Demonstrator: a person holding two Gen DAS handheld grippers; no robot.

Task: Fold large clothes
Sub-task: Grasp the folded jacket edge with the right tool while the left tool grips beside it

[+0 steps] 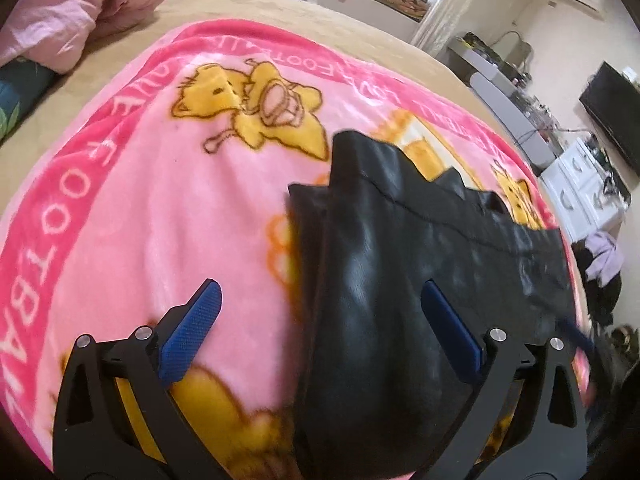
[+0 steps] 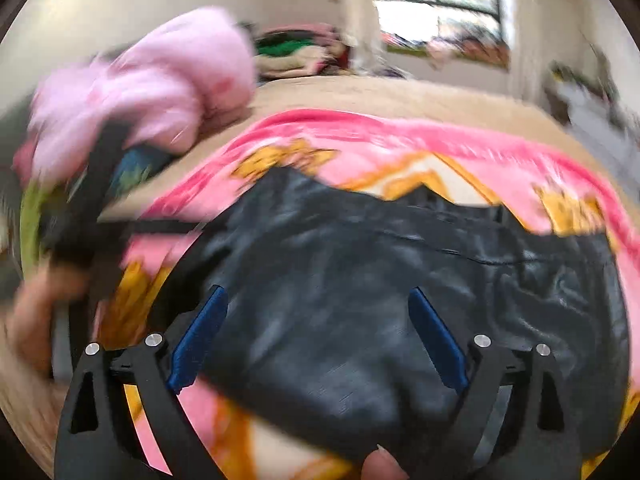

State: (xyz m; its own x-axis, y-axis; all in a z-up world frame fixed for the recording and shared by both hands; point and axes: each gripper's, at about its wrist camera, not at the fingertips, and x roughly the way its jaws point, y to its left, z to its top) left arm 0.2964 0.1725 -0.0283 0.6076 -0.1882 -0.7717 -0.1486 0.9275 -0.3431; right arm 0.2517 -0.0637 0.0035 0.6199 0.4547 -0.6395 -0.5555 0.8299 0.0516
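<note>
A black leather-look garment (image 1: 400,260) lies folded on a pink cartoon blanket (image 1: 140,200) spread over the bed. My left gripper (image 1: 320,286) hovers open over the garment's left edge, one blue pad above the blanket and the other above the black cloth, with nothing pinched. The right wrist view is blurred; there my right gripper (image 2: 316,292) stands open just above the middle of the garment (image 2: 360,260), which covers part of the blanket (image 2: 440,148). At the left of that view, a hand holds the left gripper's dark frame (image 2: 80,220). A fingertip (image 2: 380,464) shows at the bottom.
A bunched pink quilt (image 1: 60,12) lies at the bed's far left on the beige sheet (image 1: 280,12). Off the bed's right side stand white drawers (image 1: 580,184), a dark screen (image 1: 612,112) and a cluttered desk. Piled clothes line the window sill (image 2: 436,0).
</note>
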